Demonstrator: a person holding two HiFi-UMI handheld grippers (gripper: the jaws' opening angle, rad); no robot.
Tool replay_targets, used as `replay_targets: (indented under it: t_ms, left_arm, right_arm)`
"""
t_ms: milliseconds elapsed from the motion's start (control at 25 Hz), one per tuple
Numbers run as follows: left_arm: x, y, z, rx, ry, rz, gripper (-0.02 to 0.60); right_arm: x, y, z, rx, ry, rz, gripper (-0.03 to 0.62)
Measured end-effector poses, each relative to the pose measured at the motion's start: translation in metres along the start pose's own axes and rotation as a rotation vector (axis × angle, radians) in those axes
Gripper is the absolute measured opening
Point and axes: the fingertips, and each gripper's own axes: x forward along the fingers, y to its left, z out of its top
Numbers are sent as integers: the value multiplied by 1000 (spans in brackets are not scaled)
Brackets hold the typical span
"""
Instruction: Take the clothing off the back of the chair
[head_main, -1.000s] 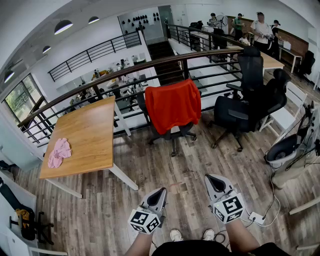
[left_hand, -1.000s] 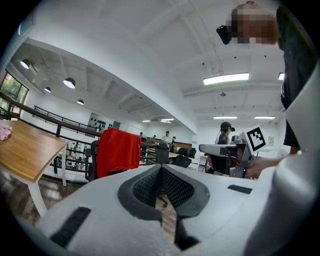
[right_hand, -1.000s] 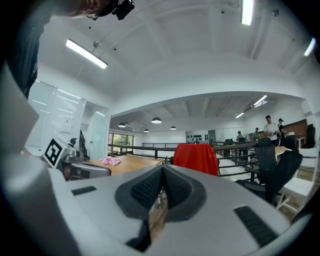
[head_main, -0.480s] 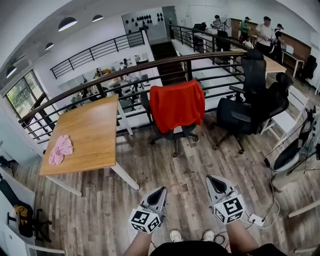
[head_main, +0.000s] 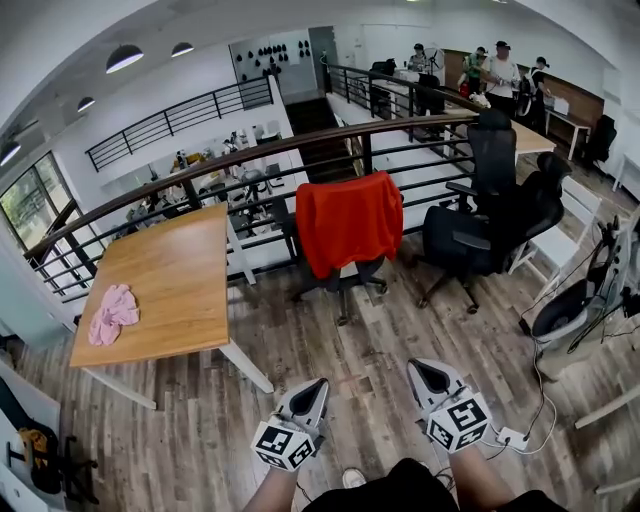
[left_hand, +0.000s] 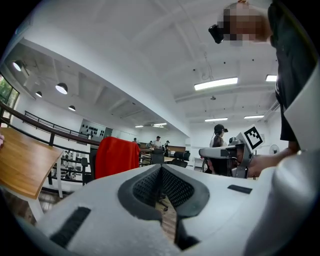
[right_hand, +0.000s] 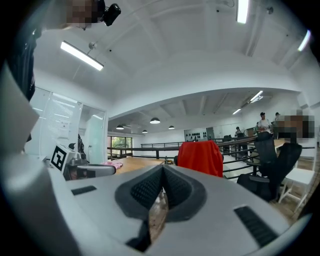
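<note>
Both grippers have edged forward over the wood-plank floor (head_main: 340, 345) with the person's step, and one shoe (head_main: 352, 478) now shows below them where two did. Square black-and-white markers (head_main: 457, 418) face up on their cubes; the left gripper (head_main: 316, 388) and the right gripper (head_main: 420, 370) are each clenched tight on nothing, side by side. At 12 o'clock, well apart from them, the red garment (head_main: 348, 220) hangs over the back of the office chair (head_main: 342, 287) beside the black railing (head_main: 250, 155), with a wooden table (head_main: 165, 270) bearing a pink cloth (head_main: 112, 312) at 10 o'clock and black office chairs (head_main: 490, 215) at 2 o'clock.
</note>
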Motion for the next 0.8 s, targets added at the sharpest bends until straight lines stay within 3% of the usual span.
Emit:
replay_targets:
  t_ms: [480,800]
  left_arm:
    - [10,31,-1,23,-1,29,15]
    - [60,43,-10,29,39,11,15]
  right_arm:
    - [20,-10,-12,2,14,-13,3]
    - [49,-54,-13,-7,22,-18,5]
